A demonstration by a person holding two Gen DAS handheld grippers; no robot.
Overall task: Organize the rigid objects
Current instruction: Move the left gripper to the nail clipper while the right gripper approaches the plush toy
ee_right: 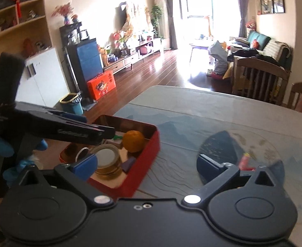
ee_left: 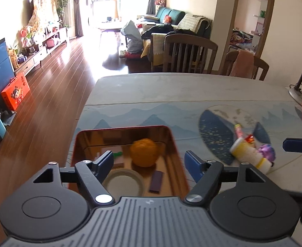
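L wrist view: left gripper (ee_left: 149,161) hangs over the near end of the red tin (ee_left: 172,142), jaws spread wide, nothing between them. In the tin: orange (ee_left: 144,152) toward the far side, tape roll (ee_left: 123,182) at the near edge, small dark purple block (ee_left: 156,181) to its right, a green bit (ee_left: 118,154) left of the orange. Outside the tin, to the right on the table mat (ee_left: 171,111), a loose cluster is not yet packed — white-and-yellow bottle (ee_left: 251,155) lying on its side, pink tube (ee_left: 239,131) just beyond it, purple item (ee_left: 266,152) touching the bottle, small red piece (ee_left: 249,138) between them. One blue finger of the other tool shows at the far right edge.

R wrist view: right gripper (ee_right: 149,165) also wide open and empty, sitting between tin (ee_right: 144,164) on the left and the cluster on the right; only the pink tube (ee_right: 245,161) and a scrap of red show past its right finger. Rest of the cluster is hidden by the gripper body.

Risks, my reading: bottle is round and on its side, so an off-centre pinch could roll it into the purple item or toward the table edge. Cluster is packed tight — closing on one piece may drag a neighbour. Tin is light-looking; a bump from either tool could skid it. The two tools are close, so collision is possible.
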